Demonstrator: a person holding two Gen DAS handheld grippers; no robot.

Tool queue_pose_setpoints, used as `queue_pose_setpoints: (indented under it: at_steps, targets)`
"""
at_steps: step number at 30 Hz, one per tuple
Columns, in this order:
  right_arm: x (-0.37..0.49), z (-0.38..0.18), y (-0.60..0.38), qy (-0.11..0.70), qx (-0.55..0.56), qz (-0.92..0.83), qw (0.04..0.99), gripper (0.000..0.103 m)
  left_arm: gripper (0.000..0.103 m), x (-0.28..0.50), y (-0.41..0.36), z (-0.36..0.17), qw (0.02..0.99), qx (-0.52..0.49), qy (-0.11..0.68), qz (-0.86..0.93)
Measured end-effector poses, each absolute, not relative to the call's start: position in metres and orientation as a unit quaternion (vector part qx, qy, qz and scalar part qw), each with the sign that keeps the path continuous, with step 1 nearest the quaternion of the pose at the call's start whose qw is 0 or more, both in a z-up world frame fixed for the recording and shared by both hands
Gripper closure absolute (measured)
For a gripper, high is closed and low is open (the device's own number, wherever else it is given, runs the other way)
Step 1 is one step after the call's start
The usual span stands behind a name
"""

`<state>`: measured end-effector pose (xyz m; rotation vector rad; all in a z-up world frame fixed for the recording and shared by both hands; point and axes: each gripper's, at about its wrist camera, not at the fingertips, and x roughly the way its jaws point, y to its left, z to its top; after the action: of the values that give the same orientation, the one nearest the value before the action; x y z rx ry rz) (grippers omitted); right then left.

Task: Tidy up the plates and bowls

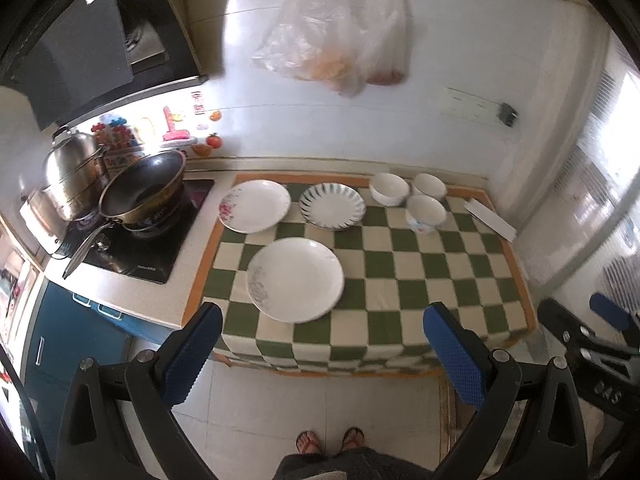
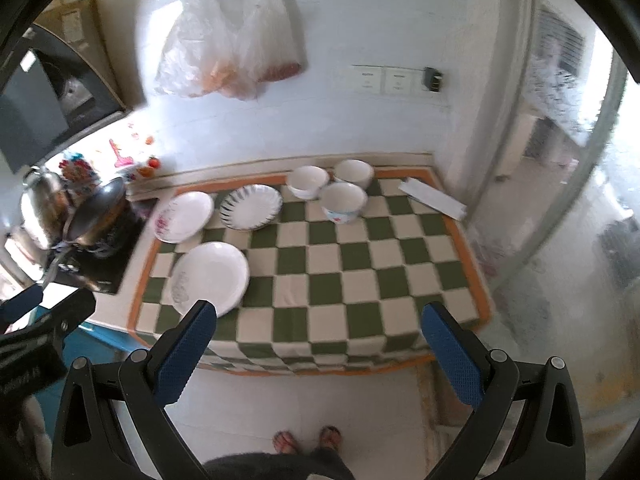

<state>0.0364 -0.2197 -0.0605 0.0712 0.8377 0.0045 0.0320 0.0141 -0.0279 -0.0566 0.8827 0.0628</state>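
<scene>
- Step in hand: approach, judged; nothing is gripped. The left gripper and right gripper are held wide open, above the floor, short of the green-and-cream checked cloth.
- Three white ceramic plates lie apart at left; three white bowls are clustered at the far right.
- Next move: one plate must be gripped by its rim for stacking.
- The right view is blurred; plate patterns are hard to make out.

**Black handheld grippers with blue-padded fingers**

Two matching grippers are seen. The left gripper is built from black angular plastic arms joined by round silver screws. Textured blue pads are fitted on the inner faces of its fingers. The right gripper is made alike, with faint pale lettering on its body. Flip-flop sandals and a dark grey garment are worn by the person.
</scene>
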Motion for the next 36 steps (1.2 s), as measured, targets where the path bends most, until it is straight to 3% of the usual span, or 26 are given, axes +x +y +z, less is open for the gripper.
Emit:
queue_pose_setpoints:
  at_steps: [11,22,27,28,32,35,36]
  targets:
    - [0.147,-0.194,-0.189,0.509,0.060,0.089,0.854,0.000,0.000,0.102,0.085,-0.124,0.866,-0.052,0.487,0.103]
    - [0.299,-0.334,-0.111,0.607,0.087,0.107,0.782,0.001,0.005,0.242,0.156,-0.263,0.788,-0.068,0.610,0.046]
    - [0.345,-0.379,-0.089,0.647,0.111,0.100,0.748,0.006,0.023,0.288,0.175,-0.317,0.742,-0.075,0.666,0.005]
    - [0.351,-0.386,-0.088,0.653,0.120,0.101,0.741,0.008,0.031,0.296,0.177,-0.328,0.733,-0.076,0.676,-0.006]
    - [0.370,-0.417,-0.085,0.678,0.169,0.104,0.708,0.028,0.060,0.313,0.178,-0.358,0.707,-0.063,0.703,-0.043]
    - [0.377,-0.428,-0.082,0.686,0.190,0.107,0.694,0.041,0.073,0.319,0.175,-0.372,0.695,-0.062,0.714,-0.064]
    - [0.379,-0.431,-0.079,0.687,0.191,0.108,0.692,0.054,0.074,0.320,0.175,-0.374,0.692,-0.073,0.714,-0.075]
